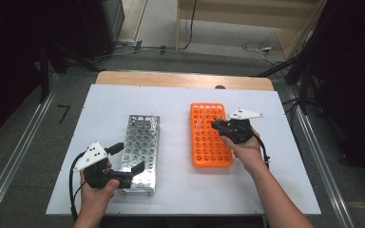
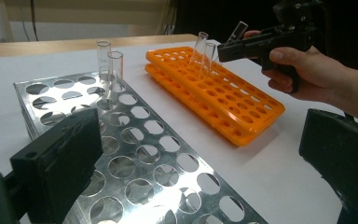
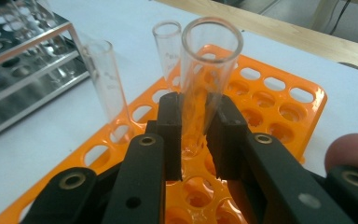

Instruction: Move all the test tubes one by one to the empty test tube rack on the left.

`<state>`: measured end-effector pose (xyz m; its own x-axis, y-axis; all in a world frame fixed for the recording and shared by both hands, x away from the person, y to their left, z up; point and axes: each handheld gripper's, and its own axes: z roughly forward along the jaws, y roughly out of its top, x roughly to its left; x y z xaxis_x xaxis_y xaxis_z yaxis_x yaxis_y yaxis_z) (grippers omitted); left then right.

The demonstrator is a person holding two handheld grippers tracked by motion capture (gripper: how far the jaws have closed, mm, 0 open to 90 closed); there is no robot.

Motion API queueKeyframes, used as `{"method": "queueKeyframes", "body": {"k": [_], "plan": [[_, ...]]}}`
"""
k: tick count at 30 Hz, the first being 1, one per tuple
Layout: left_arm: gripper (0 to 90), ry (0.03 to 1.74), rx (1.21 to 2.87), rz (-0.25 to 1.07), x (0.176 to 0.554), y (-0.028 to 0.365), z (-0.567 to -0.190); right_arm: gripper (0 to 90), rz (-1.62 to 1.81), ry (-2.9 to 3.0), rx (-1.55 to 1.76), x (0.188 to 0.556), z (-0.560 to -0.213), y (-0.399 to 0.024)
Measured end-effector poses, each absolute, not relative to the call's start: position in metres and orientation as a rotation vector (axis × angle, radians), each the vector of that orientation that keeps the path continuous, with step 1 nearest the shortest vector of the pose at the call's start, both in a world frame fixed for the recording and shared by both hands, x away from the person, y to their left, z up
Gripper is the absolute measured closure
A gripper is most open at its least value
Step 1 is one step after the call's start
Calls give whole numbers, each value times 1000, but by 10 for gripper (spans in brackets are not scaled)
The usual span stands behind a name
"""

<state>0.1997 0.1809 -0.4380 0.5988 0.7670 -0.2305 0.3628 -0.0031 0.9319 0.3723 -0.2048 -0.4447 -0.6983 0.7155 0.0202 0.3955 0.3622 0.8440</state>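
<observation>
clear glass test tube (image 3: 204,88), frame centre, above the orange plastic tube rack (image 3: 279,100), base hidden between my pads | my right gripper (image 3: 196,128) clamps it | my left gripper (image 2: 191,163) gapes over the perforated steel rack (image 2: 135,154), jaws cropped

Lab corner, kinda dim at the edges

White-topped bench (image 1: 123,102) with a wood strip along its far edge; beyond the bench there's grey floor (image 1: 209,59), loose cables (image 1: 259,47), and pale wooden furniture (image 1: 247,14).
</observation>
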Motion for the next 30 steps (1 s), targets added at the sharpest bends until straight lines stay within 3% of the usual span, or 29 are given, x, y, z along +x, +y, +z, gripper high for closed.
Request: {"method": "queueKeyframes", "body": {"k": [30], "plan": [[0, 877, 1653, 413, 201, 145, -425, 737, 1365, 2330, 831, 292, -421, -202]]}}
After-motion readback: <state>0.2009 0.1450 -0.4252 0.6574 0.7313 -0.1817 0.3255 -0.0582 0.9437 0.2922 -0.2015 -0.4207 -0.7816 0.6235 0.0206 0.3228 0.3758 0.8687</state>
